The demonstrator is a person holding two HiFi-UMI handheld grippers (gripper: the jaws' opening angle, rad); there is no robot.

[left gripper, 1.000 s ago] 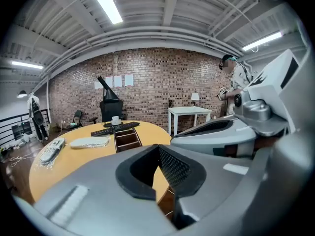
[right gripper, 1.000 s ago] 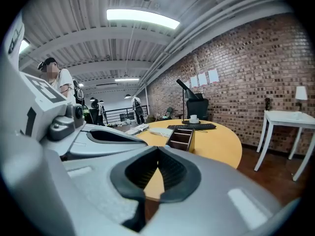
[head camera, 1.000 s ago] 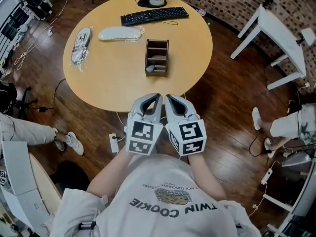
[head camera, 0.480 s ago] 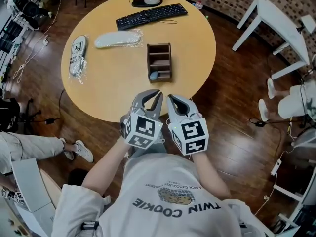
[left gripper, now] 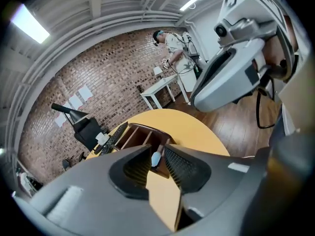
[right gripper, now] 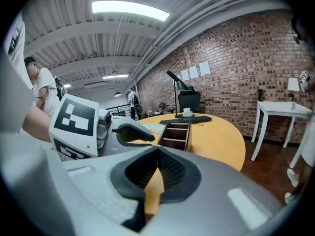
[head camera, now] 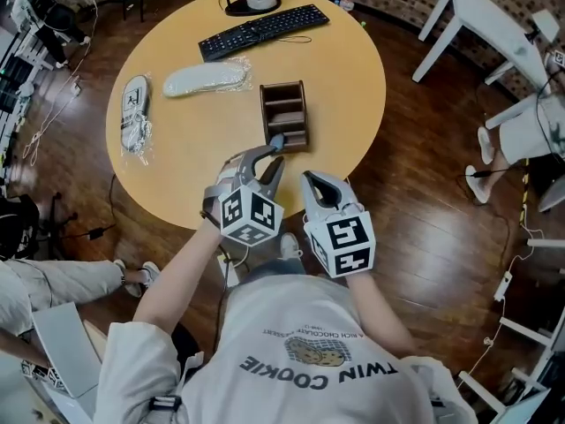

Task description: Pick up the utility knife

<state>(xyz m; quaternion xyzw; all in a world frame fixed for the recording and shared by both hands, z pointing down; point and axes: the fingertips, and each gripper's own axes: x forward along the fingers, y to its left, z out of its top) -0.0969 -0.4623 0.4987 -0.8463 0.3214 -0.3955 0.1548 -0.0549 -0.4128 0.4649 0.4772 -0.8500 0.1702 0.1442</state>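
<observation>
The left gripper (head camera: 272, 155), its jaws just opening and now spread apart, points at the near end of the brown wooden desk organiser (head camera: 284, 109) on the round tan table (head camera: 181, 175). The pale blue utility knife (head camera: 276, 140) stands in the organiser's nearest compartment, its end showing in the gap between those jaws, unpinched. The right gripper (head camera: 311, 178) sits just to the right at the table's near edge, jaws pressed together on nothing.
</observation>
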